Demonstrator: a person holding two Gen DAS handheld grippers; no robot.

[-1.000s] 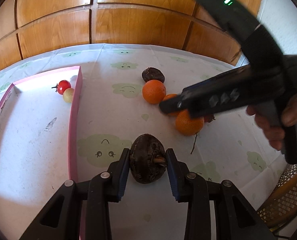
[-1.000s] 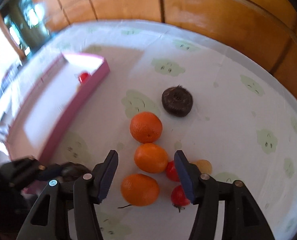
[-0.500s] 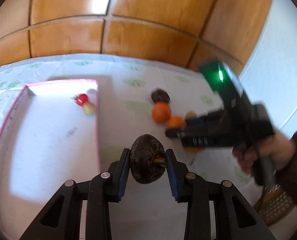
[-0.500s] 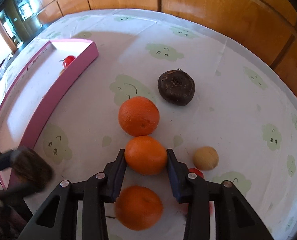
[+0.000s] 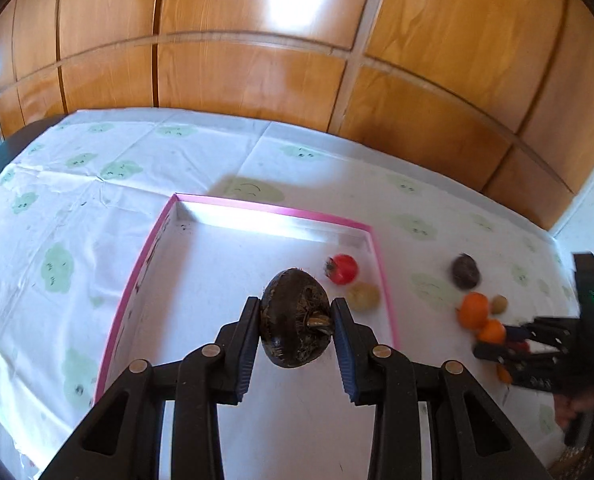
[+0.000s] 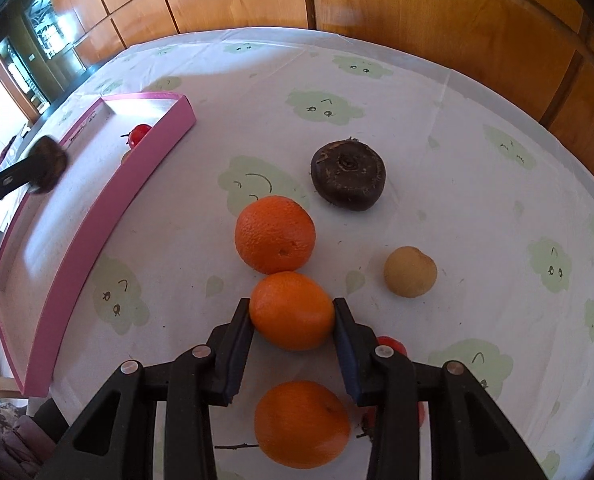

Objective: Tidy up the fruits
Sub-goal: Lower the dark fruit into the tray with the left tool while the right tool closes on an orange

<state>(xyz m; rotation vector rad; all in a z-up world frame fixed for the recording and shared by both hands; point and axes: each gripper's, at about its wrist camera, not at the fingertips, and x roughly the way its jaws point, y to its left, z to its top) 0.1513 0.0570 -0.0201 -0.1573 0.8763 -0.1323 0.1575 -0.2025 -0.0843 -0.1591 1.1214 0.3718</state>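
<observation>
My left gripper (image 5: 297, 322) is shut on a dark brown round fruit (image 5: 295, 318) and holds it above the pink-rimmed white tray (image 5: 265, 210). A red tomato (image 5: 343, 269) and a small tan fruit (image 5: 363, 296) lie in the tray's far right corner. My right gripper (image 6: 293, 314) is shut on the middle orange (image 6: 291, 310) of three on the tablecloth. Another orange (image 6: 275, 233) touches it on the far side. A third orange (image 6: 302, 424) lies under the gripper. A second dark fruit (image 6: 348, 175) and a tan fruit (image 6: 410, 271) lie beyond.
The table has a white cloth with green faces (image 6: 325, 106). A wooden panelled wall (image 5: 257, 40) stands behind it. The tray's pink wall (image 6: 97, 240) lies left of the oranges. A red tomato (image 6: 393, 346) peeks out beside my right finger. A wicker chair edge (image 5: 569, 460) shows at the lower right.
My left gripper has carried the dark fruit leftward over the tray. My right gripper has closed on the middle orange.
</observation>
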